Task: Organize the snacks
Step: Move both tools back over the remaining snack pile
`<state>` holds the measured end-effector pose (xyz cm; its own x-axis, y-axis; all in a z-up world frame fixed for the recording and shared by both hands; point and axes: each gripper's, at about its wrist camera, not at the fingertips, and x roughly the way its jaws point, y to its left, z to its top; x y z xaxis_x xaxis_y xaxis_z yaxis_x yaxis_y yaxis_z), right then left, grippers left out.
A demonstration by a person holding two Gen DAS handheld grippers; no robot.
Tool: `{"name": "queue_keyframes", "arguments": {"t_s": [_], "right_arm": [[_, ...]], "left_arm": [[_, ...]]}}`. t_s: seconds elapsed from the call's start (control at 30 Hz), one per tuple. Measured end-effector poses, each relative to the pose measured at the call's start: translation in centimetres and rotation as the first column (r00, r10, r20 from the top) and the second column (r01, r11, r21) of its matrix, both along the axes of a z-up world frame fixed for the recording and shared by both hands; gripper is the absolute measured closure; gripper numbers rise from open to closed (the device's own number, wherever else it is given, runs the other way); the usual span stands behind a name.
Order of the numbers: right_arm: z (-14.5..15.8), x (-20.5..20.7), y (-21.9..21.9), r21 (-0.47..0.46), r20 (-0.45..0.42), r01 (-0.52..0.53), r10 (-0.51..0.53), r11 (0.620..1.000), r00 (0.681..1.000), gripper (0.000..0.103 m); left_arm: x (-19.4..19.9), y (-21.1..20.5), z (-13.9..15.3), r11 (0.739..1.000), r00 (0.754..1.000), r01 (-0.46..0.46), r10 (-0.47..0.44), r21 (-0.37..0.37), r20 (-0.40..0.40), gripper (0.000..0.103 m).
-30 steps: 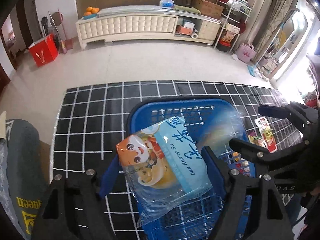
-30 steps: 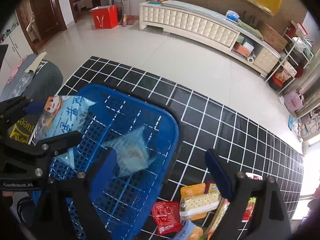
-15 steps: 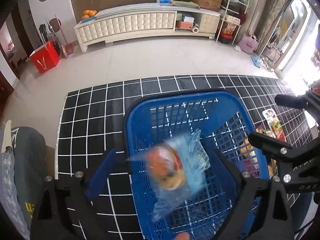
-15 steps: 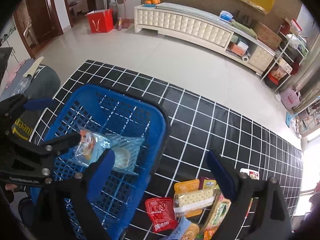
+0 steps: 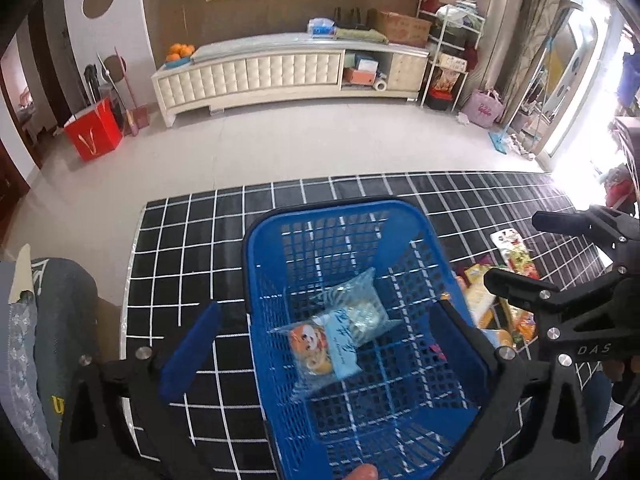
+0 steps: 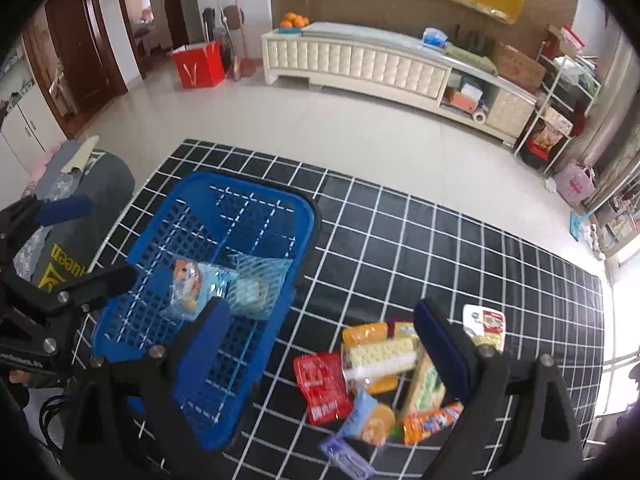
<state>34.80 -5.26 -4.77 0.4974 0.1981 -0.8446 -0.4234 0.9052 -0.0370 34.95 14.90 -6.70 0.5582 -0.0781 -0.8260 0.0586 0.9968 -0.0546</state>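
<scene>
A blue plastic basket (image 5: 256, 264) (image 6: 304, 220) stands on the black grid mat. Inside it lie a light-blue snack pack with an orange cartoon face (image 5: 324, 348) (image 6: 192, 284) and a clear packet (image 5: 360, 304) (image 6: 256, 284) beside it. My left gripper (image 5: 324, 344) is open and empty, above the basket. My right gripper (image 6: 324, 344) is open and empty, above the mat between the basket and a pile of snacks: a red pack (image 6: 322, 380), a cracker pack (image 6: 380, 356), an orange pack (image 6: 430, 420) and others.
A white snack pack (image 6: 486, 322) lies at the pile's right edge. A grey cushion (image 6: 80, 208) lies left of the basket. A white cabinet (image 5: 256, 76) and a red bag (image 5: 94, 134) stand far across the tiled floor.
My left gripper opened and let go of the light-blue snack pack, which dropped into the basket onto the clear packet's side. Both grippers rose away from the basket.
</scene>
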Motion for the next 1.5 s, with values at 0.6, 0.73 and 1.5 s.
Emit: {"name": "queue_keyframes", "arguments": {"t_s": [0.6, 0.73, 1.5], "right_arm": [[2.6, -8.8, -11.8, 0.033, 0.053, 0.121, -0.123, 0.992, 0.991, 0.008], [1.5, -9.5, -14.4, 0.039, 0.037, 0.151, -0.152, 0.988, 0.988, 0.008], [-7.7, -9.5, -27.5, 0.066, -0.085, 0.336, -0.330, 0.940, 0.940, 0.008]], "left_arm": [[-8.7, -11.8, 4.0, 0.990, 0.986, 0.131, -0.135, 0.043, 0.098, 0.000], [-9.5, -15.0, 3.2, 0.981, 0.977, 0.184, -0.188, 0.054, 0.098, 0.000], [-6.0, -28.5, -4.5, 0.932, 0.931, 0.362, -0.361, 0.023, -0.047, 0.000]]}}
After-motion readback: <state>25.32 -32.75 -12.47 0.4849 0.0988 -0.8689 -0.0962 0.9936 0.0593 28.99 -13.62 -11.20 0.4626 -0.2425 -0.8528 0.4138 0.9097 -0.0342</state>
